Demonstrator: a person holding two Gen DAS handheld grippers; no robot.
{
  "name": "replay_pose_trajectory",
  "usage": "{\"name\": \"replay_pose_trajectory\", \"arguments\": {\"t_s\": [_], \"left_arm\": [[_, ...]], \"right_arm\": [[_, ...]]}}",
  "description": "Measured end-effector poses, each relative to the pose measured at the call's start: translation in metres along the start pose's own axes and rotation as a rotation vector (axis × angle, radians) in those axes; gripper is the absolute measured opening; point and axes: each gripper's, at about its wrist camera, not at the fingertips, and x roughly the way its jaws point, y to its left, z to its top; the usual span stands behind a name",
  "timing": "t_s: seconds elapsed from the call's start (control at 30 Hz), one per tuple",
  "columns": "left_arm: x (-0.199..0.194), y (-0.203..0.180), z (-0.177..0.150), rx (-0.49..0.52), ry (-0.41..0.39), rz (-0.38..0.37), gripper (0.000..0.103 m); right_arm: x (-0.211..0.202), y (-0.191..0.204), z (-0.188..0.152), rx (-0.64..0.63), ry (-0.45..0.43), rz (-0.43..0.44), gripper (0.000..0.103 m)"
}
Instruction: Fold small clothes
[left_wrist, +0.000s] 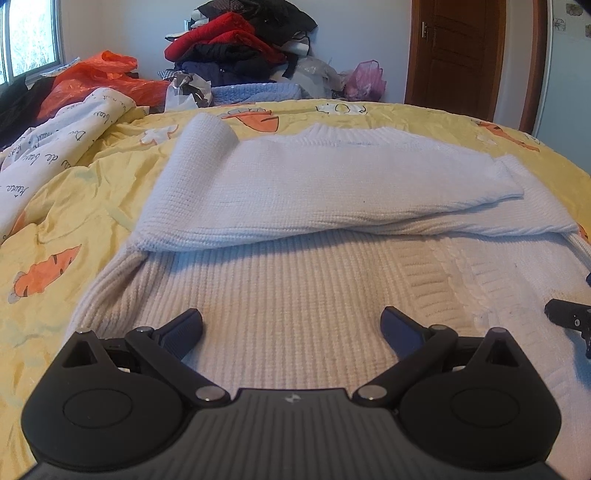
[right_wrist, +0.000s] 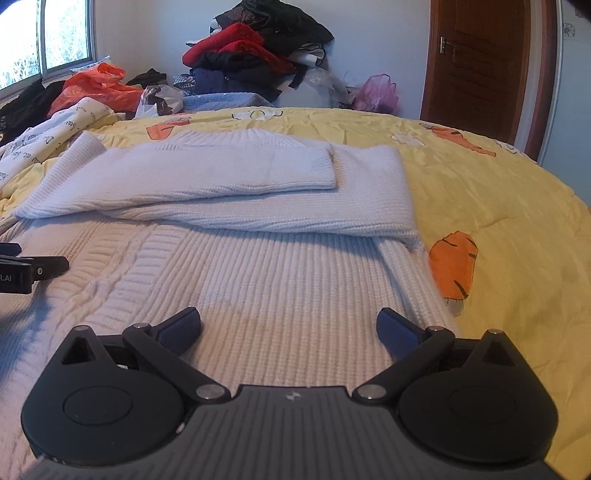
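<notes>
A white knitted sweater lies flat on the yellow bedspread, its two sleeves folded across the chest. It also shows in the right wrist view, with the sleeves laid over each other. My left gripper is open and empty, low over the sweater's lower left part. My right gripper is open and empty over the lower right part. The right gripper's tip shows at the left view's right edge, and the left gripper's tip at the right view's left edge.
A heap of red and dark clothes stands at the far wall. An orange plastic bag, a white printed cloth, a blue knit and a pink bag lie beyond the sweater. A brown door is at the right.
</notes>
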Motion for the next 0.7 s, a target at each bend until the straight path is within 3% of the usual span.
{"name": "replay_pose_trajectory", "arguments": {"t_s": [0.17,0.33,0.7], "left_arm": [[-0.021,0.001,-0.015,-0.019,0.044,0.009,0.103],[-0.036,0.004,-0.039,-0.026,-0.028,0.002,0.103],[-0.036,0.003,-0.039,-0.032,-0.035,0.007,0.103]], "right_arm": [[0.000,0.000,0.000,0.002,-0.001,0.000,0.103],[-0.001,0.000,0.001,0.002,-0.001,0.000,0.103],[-0.035,0.002,-0.029,0.002,-0.010,-0.005,0.103]]}}
